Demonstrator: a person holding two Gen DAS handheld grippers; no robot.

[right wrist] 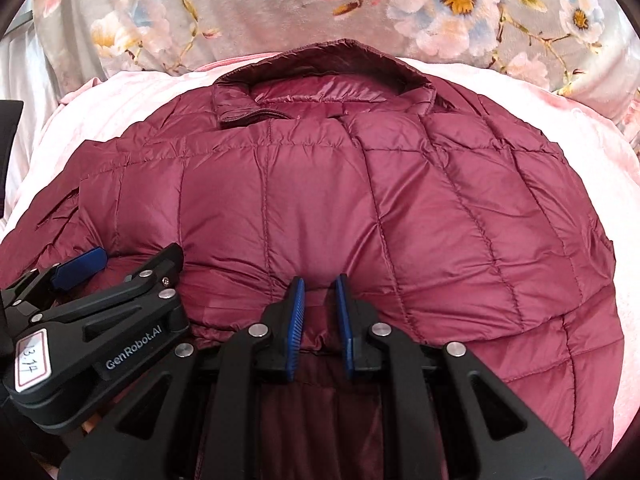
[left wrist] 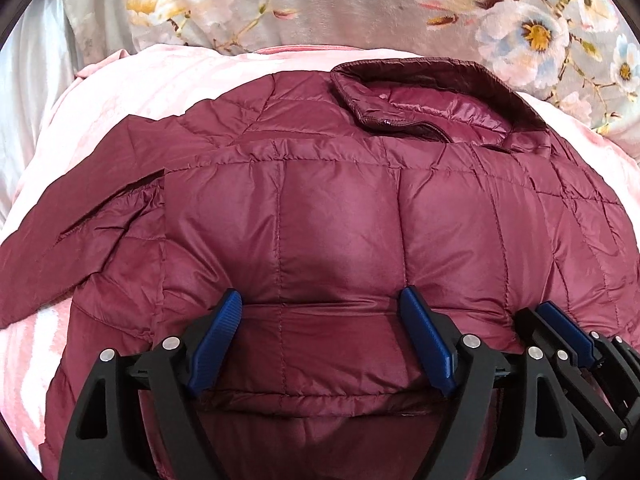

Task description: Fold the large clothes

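**Two tongs at the near edge of a maroon puffer jacket**

A quilted maroon puffer jacket [left wrist: 340, 208] lies spread flat on a pale pink blanket [left wrist: 120, 80], filling the space straight ahead of both tongs. Its stand-up collar [left wrist: 420, 80] and the top of the zip lie at the far end, away from the tongs. One sleeve [left wrist: 80, 220] is folded in across the body on the left side of the left tongs. Beyond the collar, further from the tongs, lies a grey fabric printed with pink and white flowers [left wrist: 320, 4].

The left tongs [left wrist: 320, 312] stand wide apart, their blue pads [left wrist: 218, 332] resting on the near fold of the jacket, a broad quilted panel lying between them. The pads do not pinch the fabric.

The right tongs [right wrist: 320, 300] sit just to the right of the left ones, side by side. Their blue pads [right wrist: 294, 332] are close together with only a narrow gap, and a ridge of jacket fabric rises between them at the near edge. Whether the pads press that ridge cannot be told from either view.

In the right wrist view, the black body of the left tongs carries a white label and printed lettering.
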